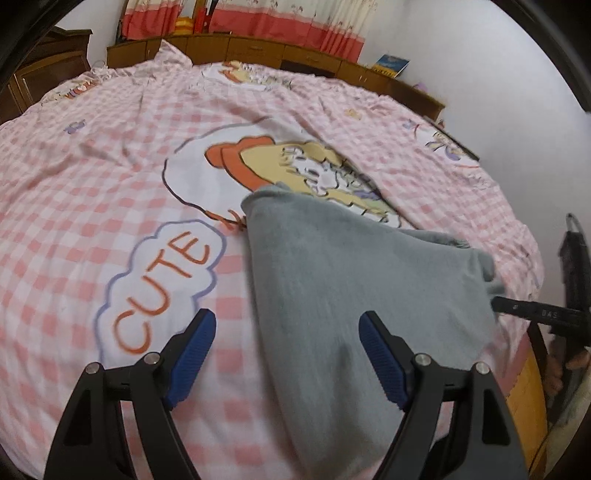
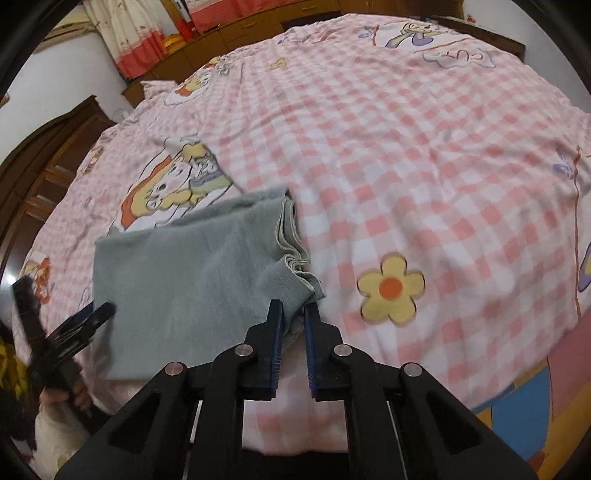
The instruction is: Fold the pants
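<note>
A bed fills both views, spread with a pink-and-white checked sheet printed with cartoon figures, a yellow flower and a cloud bearing the word "CUTE". Behind it runs a low brown wooden cabinet under pink-and-cream curtains, with a dark wooden wardrobe off to one side. On the sheet near the bed's close edge lie the grey pants, folded into a compact stack of several layers; their hemmed edges show bunched on the side toward the flower in the right wrist view. The left gripper hovers over the bed with its blue-padded jaws spread wide, one pad over the bare sheet and the other over the grey fabric, pinching nothing. The right gripper has its jaws drawn nearly together on the near corner of the pants, where a fold of grey cloth sits between the pads; motion blur makes it hard to say how many layers are caught.
</note>
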The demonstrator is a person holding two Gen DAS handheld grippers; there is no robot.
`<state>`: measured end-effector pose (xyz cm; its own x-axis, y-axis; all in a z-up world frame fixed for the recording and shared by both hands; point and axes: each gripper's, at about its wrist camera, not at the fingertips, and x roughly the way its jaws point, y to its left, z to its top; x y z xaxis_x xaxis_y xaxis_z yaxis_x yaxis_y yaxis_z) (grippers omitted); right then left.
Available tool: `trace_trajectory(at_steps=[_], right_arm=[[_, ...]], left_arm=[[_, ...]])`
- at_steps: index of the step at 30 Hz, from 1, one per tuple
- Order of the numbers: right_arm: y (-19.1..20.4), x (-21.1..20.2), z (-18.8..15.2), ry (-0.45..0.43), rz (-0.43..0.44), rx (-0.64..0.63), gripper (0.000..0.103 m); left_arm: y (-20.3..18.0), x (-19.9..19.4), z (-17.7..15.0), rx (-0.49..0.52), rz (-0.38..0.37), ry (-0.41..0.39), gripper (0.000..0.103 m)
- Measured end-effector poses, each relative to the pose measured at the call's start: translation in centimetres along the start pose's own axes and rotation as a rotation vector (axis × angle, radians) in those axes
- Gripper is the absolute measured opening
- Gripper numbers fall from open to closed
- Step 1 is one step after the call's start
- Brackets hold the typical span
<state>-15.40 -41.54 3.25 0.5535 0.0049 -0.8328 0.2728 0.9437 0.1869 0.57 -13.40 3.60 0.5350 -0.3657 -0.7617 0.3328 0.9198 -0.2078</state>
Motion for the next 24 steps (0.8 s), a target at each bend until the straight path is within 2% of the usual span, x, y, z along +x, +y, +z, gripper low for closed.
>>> trace_trajectory(at_steps=[4, 7, 11, 13, 15, 17, 19, 21, 24], right_arm=[[-1.8, 2.9, -0.9, 0.094, -0.08, 0.003, 0.012], [-3.3, 1.4, -0.5, 0.052, -0.024, 0.065, 0.012], [-3.7, -1.8, 1.7, -0.071, 0.061, 0.098, 0.034], [-3.2, -2.1, 3.2, -0.102, 0.117, 0.082, 0.04], [-2.1, -1.3, 4.6, -0.094, 0.144, 0.046, 0.043], [-0.7, 0.7, 6.0, -0.055, 0.122, -0.017, 0.043], [0.6, 2.4, 6.6, -0.021, 0.093, -0.074, 0.041], [1.6, 2.7, 6.7, -0.038, 0.06, -0.123, 0.01], [2.6, 0.6, 5.9, -0.12, 0.065, -0.187, 0.008]], left_arm=[[-0.1, 2.1, -0.6, 0.028, 0.041, 0.027, 0.083], [-0.3, 2.6, -1.2, 0.06, 0.055, 0.004, 0.085], [-0.2, 2.4, -1.4, 0.074, 0.057, -0.004, 0.085], [-0.1, 2.3, -1.3, 0.077, 0.055, 0.004, 0.085], [0.0, 2.2, -1.4, 0.077, 0.052, 0.009, 0.085], [0.0, 2.1, -1.6, 0.082, 0.056, 0.01, 0.085], [-0.1, 2.0, -1.6, 0.08, 0.064, 0.012, 0.085], [-0.2, 2.0, -1.5, 0.068, 0.076, 0.019, 0.085], [-0.5, 1.8, -1.5, 0.067, 0.092, 0.035, 0.085]])
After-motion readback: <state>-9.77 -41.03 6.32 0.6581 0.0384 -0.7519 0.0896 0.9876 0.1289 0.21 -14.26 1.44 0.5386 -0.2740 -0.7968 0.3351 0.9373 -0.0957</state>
